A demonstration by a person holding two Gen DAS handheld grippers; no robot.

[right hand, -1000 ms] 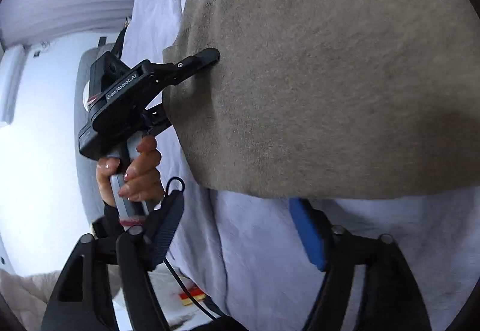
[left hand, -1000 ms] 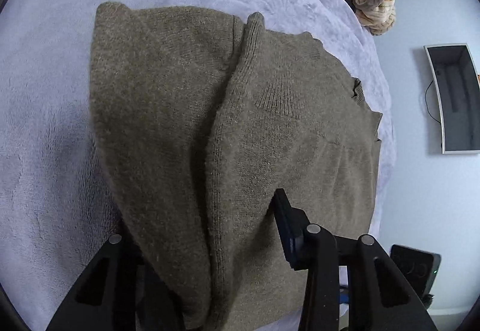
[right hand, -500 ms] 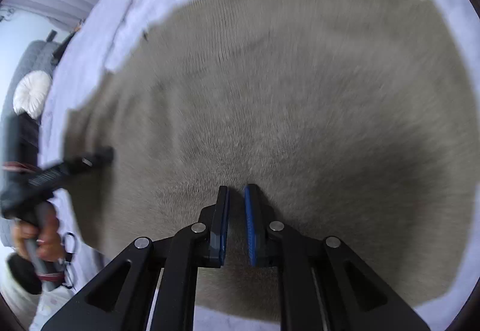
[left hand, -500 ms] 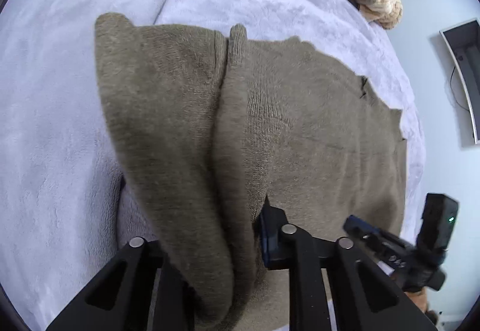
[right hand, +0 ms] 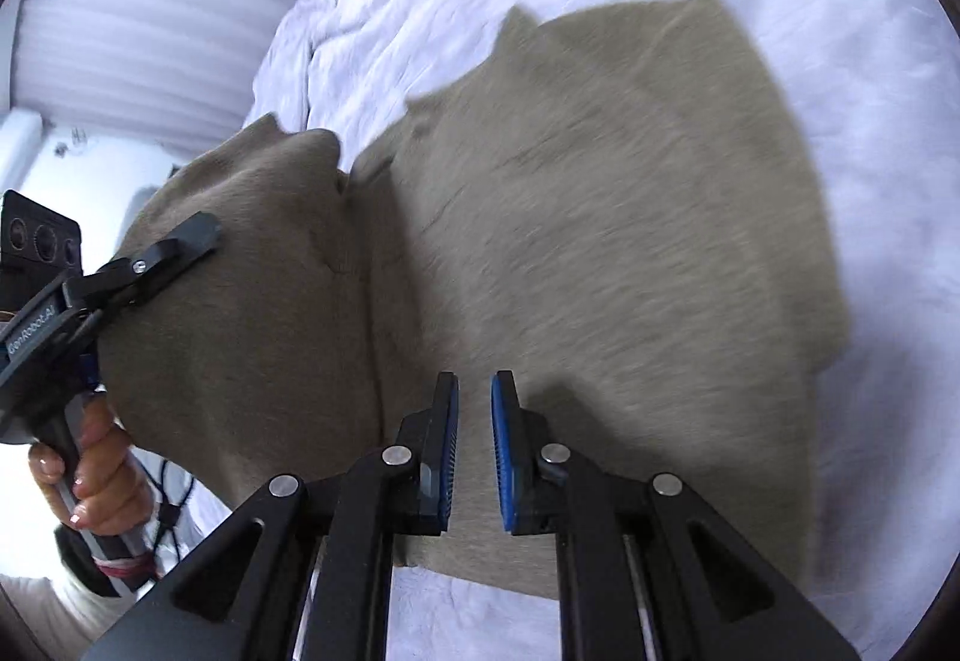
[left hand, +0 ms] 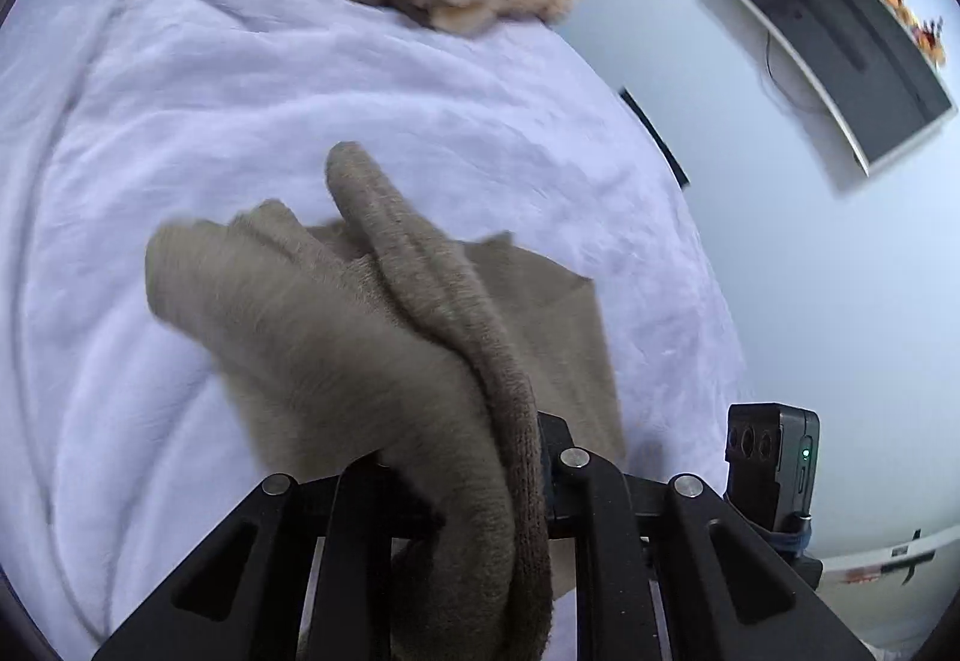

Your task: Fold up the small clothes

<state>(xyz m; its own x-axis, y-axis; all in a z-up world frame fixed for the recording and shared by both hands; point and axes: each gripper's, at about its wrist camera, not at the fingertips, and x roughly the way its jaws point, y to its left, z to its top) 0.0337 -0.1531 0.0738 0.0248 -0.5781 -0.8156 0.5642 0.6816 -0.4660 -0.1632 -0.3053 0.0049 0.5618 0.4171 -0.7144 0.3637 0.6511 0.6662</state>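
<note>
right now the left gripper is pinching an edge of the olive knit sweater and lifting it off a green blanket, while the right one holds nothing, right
Not quite: the blanket is pale lavender, not green, as the left wrist view shows. The rest holds: the left gripper is pinching an edge of the olive knit sweater and lifting it, and in the right wrist view the right gripper has nothing between its nearly closed pads.

Bright, soft daylight, perhaps from a window; fisheye-bent edges, motion blur, faint shadows.

Right tool (right hand: 474, 445): black linkage arms, silver rivets, blue ribbed pads (right hand: 503, 451). Left tool (right hand: 180, 247): black body, white lettering, grey handle with red band, dark cable. Hand (right hand: 99, 472) has pale polished nails.
</note>
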